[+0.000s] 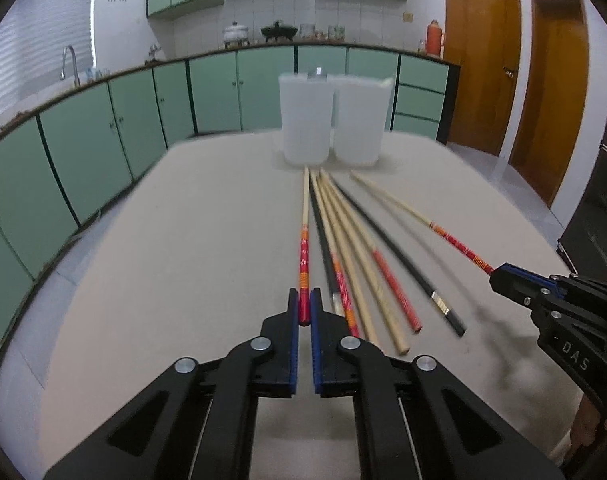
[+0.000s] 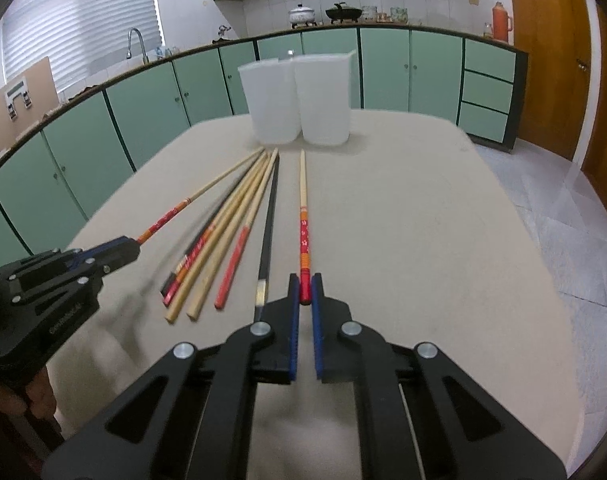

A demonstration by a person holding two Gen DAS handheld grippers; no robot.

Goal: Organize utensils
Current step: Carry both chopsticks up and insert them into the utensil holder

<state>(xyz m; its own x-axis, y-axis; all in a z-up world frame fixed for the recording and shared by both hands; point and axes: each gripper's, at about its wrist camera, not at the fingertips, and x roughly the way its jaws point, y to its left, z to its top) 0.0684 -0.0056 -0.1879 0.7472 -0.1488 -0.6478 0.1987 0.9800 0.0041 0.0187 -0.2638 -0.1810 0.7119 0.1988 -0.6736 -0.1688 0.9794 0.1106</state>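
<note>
Black linkage arms fill the bottom of each wrist view, and at their tips each tool is clamped on the red end of a chopstick. Beyond them spreads the beige desk [image 1: 183,240], the largest thing in sight, with green kitchen cabinets [image 1: 103,132] curving behind it. At its far side two translucent white containers [image 1: 331,120] stand upright, just beside each other.

On the desk between the containers and the tools lies a fan of loose chopsticks [image 1: 367,264]: two black ones, two plain wooden ones and two with red ends. Their thin tips converge toward the containers and their thick ends spread toward the cameras.

The left tool [image 1: 304,304] has its blue pads pressed on either side of a red-ended chopstick [image 1: 304,216], which points straight ahead toward the containers along the left edge of the fan. The right tool [image 2: 304,286] grips a matching red-ended chopstick [image 2: 303,188] the same way, to the right of the fan and set slightly apart from it. In the left wrist view the right tool [image 1: 497,276] shows at the right edge, holding its chopstick by the very end.
</note>
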